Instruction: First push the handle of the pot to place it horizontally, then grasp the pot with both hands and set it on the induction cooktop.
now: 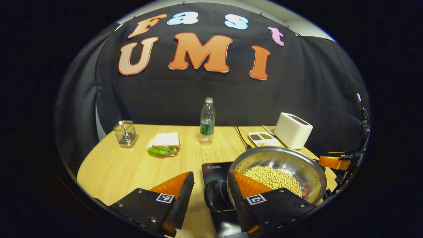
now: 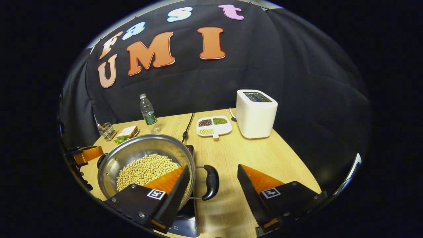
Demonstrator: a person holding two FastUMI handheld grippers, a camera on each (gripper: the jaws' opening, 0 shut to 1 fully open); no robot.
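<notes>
A steel pot (image 1: 290, 162) holding soybeans rests over the black induction cooktop (image 1: 213, 168). In the left gripper view my left gripper (image 1: 210, 173) is open, and the pot's black side handle (image 1: 214, 198) lies between its fingers. In the right gripper view the pot (image 2: 132, 152) is at lower left, with the cooktop (image 2: 185, 226) showing under it. My right gripper (image 2: 213, 167) is open too, and the pot's other handle (image 2: 211, 181) sits in the gap between its fingers. Each view also shows the opposite gripper beyond the pot: the right gripper (image 1: 333, 162) and the left gripper (image 2: 86, 153).
On the wooden table (image 2: 281, 155) stand a white toaster (image 2: 256, 114), a divided dish of beans (image 2: 213, 125), a water bottle (image 1: 207, 120), a sandwich on a plate (image 1: 164, 144) and a mesh cup (image 1: 125, 134). A black cord (image 2: 188, 127) runs back from the cooktop.
</notes>
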